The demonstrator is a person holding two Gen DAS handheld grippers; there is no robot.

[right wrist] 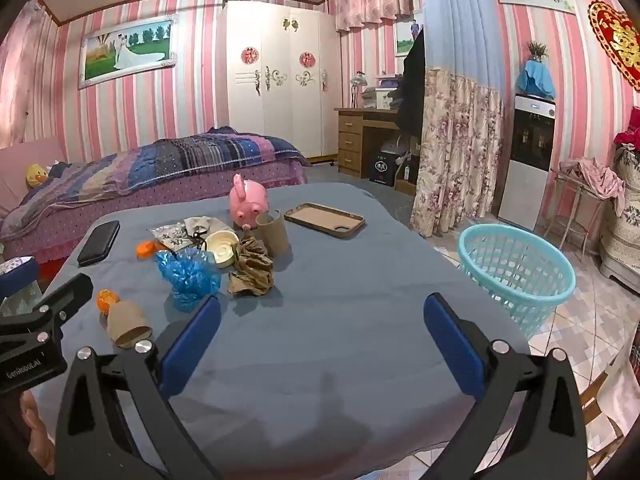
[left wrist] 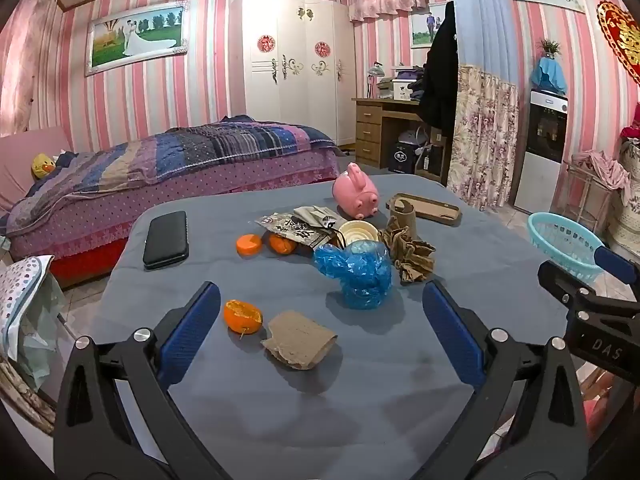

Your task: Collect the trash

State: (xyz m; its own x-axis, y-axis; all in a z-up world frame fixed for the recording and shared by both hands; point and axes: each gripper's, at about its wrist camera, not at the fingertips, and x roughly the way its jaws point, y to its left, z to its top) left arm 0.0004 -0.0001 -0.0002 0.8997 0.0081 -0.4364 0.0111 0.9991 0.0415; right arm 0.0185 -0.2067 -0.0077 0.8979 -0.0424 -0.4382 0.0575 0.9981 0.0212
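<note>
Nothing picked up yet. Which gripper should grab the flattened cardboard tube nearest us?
Left. The flattened cardboard tube lies directly ahead between the open jaws of the left gripper. The right gripper faces bare cloth, with the tube off to its left.

left black hand-held gripper with blue pads [left wrist: 321,322]: jaws spread wide, empty, tilted downward | right black hand-held gripper with blue pads [right wrist: 322,330]: jaws spread wide, empty, tilted downward, just beside the left

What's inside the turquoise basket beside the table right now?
Nothing shows in the turquoise basket: the right wrist view reaches only its rim and lattice walls, with floor tiles visible through them. Its bottom is hidden by the near wall.
</note>
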